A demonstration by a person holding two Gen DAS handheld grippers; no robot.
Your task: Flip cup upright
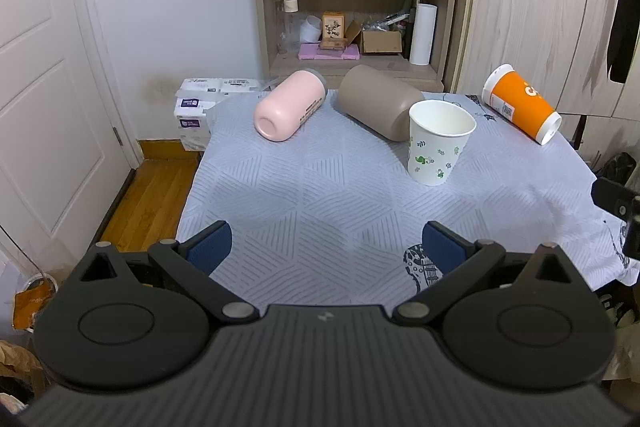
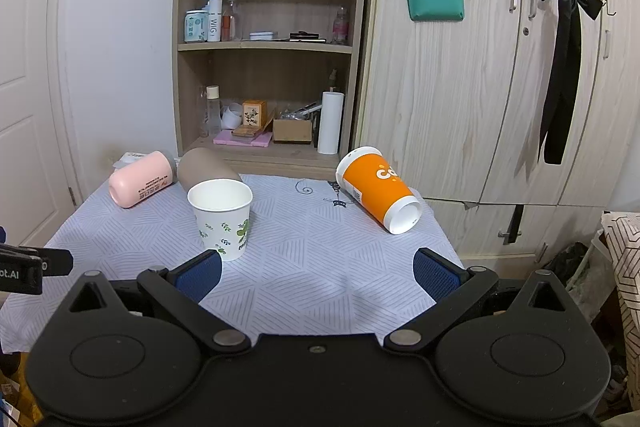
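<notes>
A white paper cup with green leaf print stands upright on the cloth-covered table. A pink cup, a taupe cup and an orange cup lie on their sides. My left gripper is open and empty over the near part of the table. My right gripper is open and empty, its left finger just in front of the white cup.
A wooden shelf unit with bottles and boxes stands behind the table. Wardrobe doors are at the right, a white door at the left. Tissue packs lie beside the table's far left corner.
</notes>
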